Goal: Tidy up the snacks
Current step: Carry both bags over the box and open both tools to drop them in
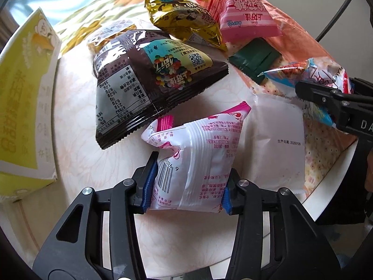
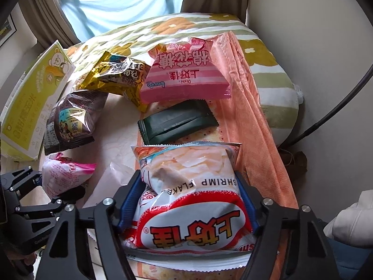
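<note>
My left gripper (image 1: 186, 182) is shut on a white and pink snack packet (image 1: 195, 156), held just above the white table (image 1: 77, 107); the packet also shows in the right wrist view (image 2: 63, 175). My right gripper (image 2: 188, 200) is shut on a shrimp flakes bag (image 2: 191, 186), also seen in the left wrist view (image 1: 326, 77). A brown chocolate bag (image 1: 149, 79), a gold bag (image 1: 184, 21), a pink marshmallow bag (image 1: 247, 16) and a dark green packet (image 1: 254, 60) lie beyond.
A yellow-green carton (image 1: 25, 107) stands at the table's left. A large orange bag (image 2: 251, 116) lies under the snacks on the right. A flowered pillow (image 2: 263, 53) and a curtained window (image 2: 121, 2) are behind. A black cable (image 2: 333, 109) runs at the right.
</note>
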`<action>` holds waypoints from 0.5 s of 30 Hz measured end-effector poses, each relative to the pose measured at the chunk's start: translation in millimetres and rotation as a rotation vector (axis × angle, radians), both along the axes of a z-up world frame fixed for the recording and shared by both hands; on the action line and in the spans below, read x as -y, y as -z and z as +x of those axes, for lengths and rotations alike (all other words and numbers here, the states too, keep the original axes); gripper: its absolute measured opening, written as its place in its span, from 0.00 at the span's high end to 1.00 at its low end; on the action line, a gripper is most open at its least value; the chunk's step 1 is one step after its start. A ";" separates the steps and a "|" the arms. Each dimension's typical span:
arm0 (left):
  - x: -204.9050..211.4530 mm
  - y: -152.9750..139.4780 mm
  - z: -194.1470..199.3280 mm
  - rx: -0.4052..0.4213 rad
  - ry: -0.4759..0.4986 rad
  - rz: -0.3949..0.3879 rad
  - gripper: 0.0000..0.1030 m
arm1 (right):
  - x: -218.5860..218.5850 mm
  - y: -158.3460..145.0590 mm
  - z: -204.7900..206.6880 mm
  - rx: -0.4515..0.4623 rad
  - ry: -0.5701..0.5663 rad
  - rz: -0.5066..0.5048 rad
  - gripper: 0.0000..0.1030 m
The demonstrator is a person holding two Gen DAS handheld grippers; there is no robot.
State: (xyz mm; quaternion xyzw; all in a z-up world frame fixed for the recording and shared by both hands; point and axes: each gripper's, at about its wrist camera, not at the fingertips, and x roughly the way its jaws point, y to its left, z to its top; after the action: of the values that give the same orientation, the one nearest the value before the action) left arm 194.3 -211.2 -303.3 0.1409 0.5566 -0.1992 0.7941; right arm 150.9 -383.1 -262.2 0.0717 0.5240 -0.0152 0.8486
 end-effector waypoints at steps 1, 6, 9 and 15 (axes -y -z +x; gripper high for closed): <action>-0.2 -2.0 -0.8 0.004 -0.001 0.002 0.60 | 0.4 -1.9 -1.0 0.005 0.000 0.006 0.34; -2.6 -12.9 -4.9 0.020 -0.015 0.005 0.60 | -1.9 -13.7 -3.2 0.030 -0.006 0.020 0.34; -4.5 -27.1 -8.6 0.039 -0.028 0.000 0.60 | -2.0 -24.2 -4.0 0.049 -0.014 0.033 0.34; -4.8 -66.0 -16.6 0.096 -0.059 -0.025 0.60 | -6.7 -59.7 -8.5 0.112 -0.065 0.044 0.34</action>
State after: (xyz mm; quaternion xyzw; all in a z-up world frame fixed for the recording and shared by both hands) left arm 177.7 -206.3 -237.3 0.1240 0.5194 -0.1758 0.8270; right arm 142.4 -376.4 -202.5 0.0739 0.4779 0.0279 0.8749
